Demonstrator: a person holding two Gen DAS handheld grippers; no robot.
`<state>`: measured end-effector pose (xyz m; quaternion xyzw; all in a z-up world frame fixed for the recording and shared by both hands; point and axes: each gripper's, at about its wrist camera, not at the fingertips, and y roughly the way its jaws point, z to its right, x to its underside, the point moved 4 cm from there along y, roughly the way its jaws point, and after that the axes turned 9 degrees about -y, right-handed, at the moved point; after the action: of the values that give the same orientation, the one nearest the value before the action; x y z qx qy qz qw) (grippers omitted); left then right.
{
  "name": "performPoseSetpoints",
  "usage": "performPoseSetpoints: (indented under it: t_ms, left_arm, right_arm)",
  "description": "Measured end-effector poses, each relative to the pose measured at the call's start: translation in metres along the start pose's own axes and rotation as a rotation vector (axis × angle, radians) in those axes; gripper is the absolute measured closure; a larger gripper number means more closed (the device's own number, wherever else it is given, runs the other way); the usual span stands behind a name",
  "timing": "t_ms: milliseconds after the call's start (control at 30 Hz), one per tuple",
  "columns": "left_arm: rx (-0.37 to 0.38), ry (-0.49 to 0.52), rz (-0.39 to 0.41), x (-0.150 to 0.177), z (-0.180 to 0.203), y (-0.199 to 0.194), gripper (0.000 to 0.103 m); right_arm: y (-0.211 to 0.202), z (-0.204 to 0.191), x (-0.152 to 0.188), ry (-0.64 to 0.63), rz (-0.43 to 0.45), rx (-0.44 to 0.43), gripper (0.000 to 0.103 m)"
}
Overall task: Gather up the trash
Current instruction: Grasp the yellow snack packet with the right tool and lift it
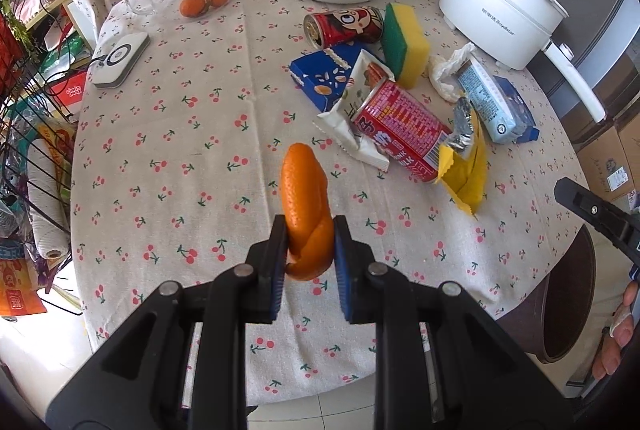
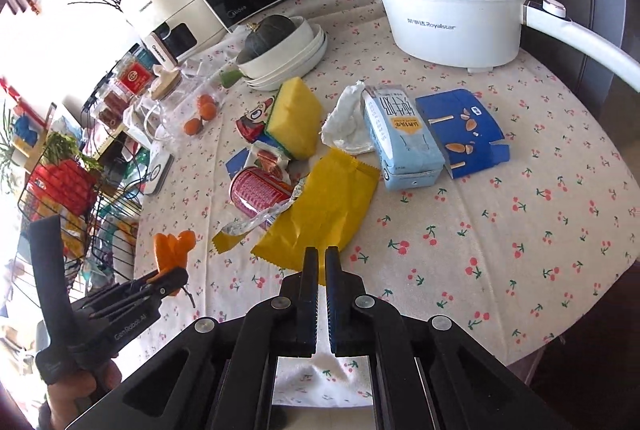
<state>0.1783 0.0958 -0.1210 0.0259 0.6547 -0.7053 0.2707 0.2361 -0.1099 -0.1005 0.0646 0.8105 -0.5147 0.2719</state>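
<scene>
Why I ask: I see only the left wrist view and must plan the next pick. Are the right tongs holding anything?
Observer: No. In the right wrist view the right tongs are shut with nothing between them.
Operator: What lies ahead of them?
Observer: The yellow wrapper, lying mostly flat on the tablecloth, straight ahead of the tongs.
Operator: Anything behind the milk carton?
Observer: A flattened blue box with almond pictures lies right against the milk carton.
</scene>
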Motion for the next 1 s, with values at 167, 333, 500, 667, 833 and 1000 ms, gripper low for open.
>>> performPoseSetpoints:
  t_ms: [167, 333, 500, 667, 833, 1000]
  left_arm:
    - [0.026, -0.005, -0.003, 0.001, 0.006, -0.004, 0.079]
    - [0.015, -0.016, 0.029, -0.007, 0.003, -0.009, 0.079]
    - [0.013, -0.024, 0.037, -0.009, -0.007, -0.012, 0.079]
    - [0.014, -0.045, 0.032, -0.012, -0.021, -0.013, 0.079]
    - [0.021, -0.066, 0.033, -0.015, -0.032, -0.015, 0.079]
    - [0.028, -0.070, 0.032, -0.014, -0.033, -0.016, 0.079]
  right_arm:
    - [-0.007, 0.010, 0.002, 0.025, -0.008, 0.035, 0.097]
    - [0.011, 0.025, -0.003, 0.171, -0.052, 0.053, 0.025]
    - [0.047, 0.020, -0.018, 0.237, -0.092, 0.035, 0.023]
    - [0.081, 0.021, -0.030, 0.275, -0.138, 0.080, 0.023]
    - [0.103, 0.021, -0.029, 0.224, -0.179, 0.167, 0.038]
    - [0.103, -0.003, -0.029, 0.044, -0.204, 0.201, 0.082]
